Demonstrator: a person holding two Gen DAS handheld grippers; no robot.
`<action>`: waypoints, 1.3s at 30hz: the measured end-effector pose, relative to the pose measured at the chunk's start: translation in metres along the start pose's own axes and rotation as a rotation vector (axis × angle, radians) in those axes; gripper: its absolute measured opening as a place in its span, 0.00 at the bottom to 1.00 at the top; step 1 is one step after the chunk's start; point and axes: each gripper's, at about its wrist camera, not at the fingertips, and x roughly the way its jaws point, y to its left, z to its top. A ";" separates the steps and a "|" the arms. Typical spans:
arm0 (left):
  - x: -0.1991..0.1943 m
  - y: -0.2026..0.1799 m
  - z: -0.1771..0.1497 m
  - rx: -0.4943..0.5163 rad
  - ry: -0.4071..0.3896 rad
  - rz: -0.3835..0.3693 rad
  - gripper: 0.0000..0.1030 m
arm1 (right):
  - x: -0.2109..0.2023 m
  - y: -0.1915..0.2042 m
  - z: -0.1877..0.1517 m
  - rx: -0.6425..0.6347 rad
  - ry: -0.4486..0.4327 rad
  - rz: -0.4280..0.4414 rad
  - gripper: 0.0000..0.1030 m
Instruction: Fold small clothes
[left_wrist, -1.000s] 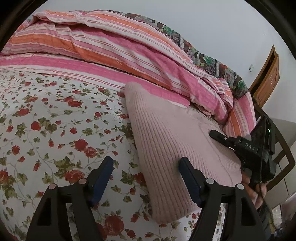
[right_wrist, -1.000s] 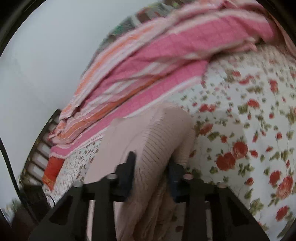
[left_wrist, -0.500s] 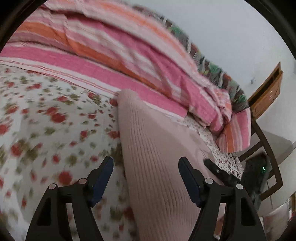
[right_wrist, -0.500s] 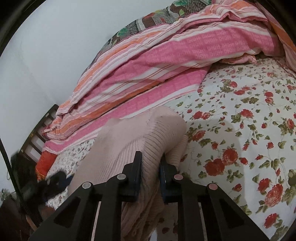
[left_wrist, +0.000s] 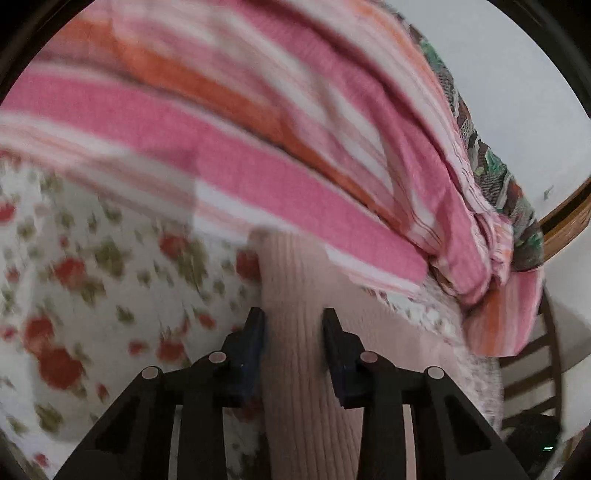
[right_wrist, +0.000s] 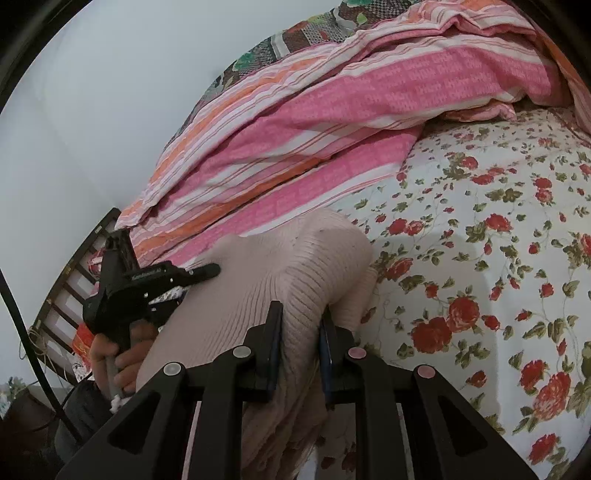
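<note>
A pale pink ribbed knit garment (right_wrist: 258, 280) was seen lying on a bed covered by a white sheet printed with red roses (right_wrist: 480, 258). It lay near the edge of that sheet, just below a bunched quilt striped in pink, orange and white (right_wrist: 332, 122), behind which a strip of dark patterned fabric with green motifs (right_wrist: 295, 40) was visible against a plain pale wall.

In the right wrist view, a raised fold of the garment was clamped between the jaws of the right gripper (right_wrist: 299, 328); the knit was pinched into a ridge that ran up from the jaws and spread into a rounded hump. To the left in that view, the left gripper (right_wrist: 199, 273) was held by a hand (right_wrist: 122, 354) wrapped around its handle, its tip resting at the garment's far edge. Dark slats of a bed frame (right_wrist: 74, 273) were seen behind it.

In the left wrist view, which was blurred, the left gripper (left_wrist: 293, 332) was set astride a long ribbed fold of the garment (left_wrist: 295, 369). Its jaws were closing, with the knit filling the gap between them and both pads lying against the fabric. A wooden frame (left_wrist: 569, 218) was visible at the right edge.
</note>
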 end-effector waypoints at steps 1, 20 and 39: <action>0.000 -0.008 0.000 0.046 -0.010 0.038 0.30 | -0.001 0.002 0.001 -0.008 -0.007 0.001 0.17; -0.049 -0.074 -0.080 0.487 -0.128 0.318 0.44 | 0.004 0.006 -0.001 -0.057 -0.008 -0.162 0.29; -0.109 -0.052 -0.135 0.395 -0.156 0.190 0.55 | -0.028 0.018 -0.008 -0.114 0.001 -0.176 0.36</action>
